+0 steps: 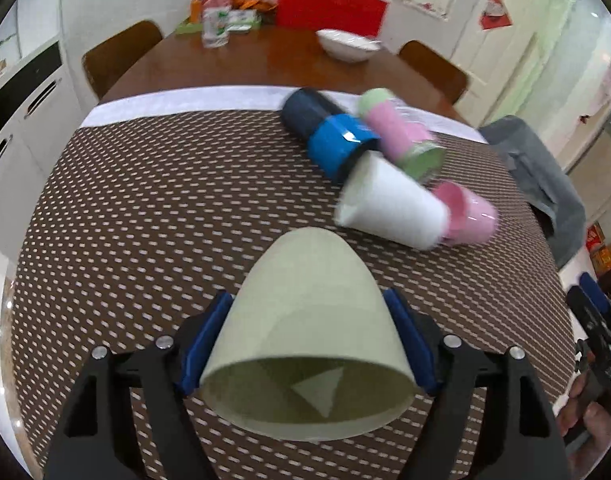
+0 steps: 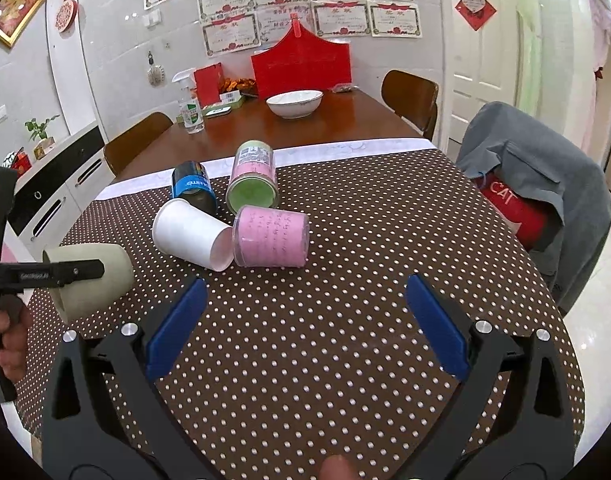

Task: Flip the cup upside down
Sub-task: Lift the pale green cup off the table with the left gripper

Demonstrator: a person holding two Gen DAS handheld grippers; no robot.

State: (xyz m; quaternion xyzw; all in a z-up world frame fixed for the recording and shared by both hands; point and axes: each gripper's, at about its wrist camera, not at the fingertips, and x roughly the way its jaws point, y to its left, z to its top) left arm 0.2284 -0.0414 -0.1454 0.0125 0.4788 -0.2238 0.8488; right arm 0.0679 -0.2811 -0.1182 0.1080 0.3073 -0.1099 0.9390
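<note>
Polka-dot tablecloth (image 2: 345,320), four empty containers tipped over. Your left gripper (image 1: 311,344) clamps the pale green cup (image 1: 309,320) sideways, nothing inside; right gripper (image 2: 305,320) gapes wide, holding nothing.

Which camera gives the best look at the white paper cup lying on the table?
The right wrist view. There the white paper cup is sharp and unobstructed, on its side between the blue-labelled can and the pink container. In the left wrist view the cup is motion-blurred, though its whole length still shows.
</note>
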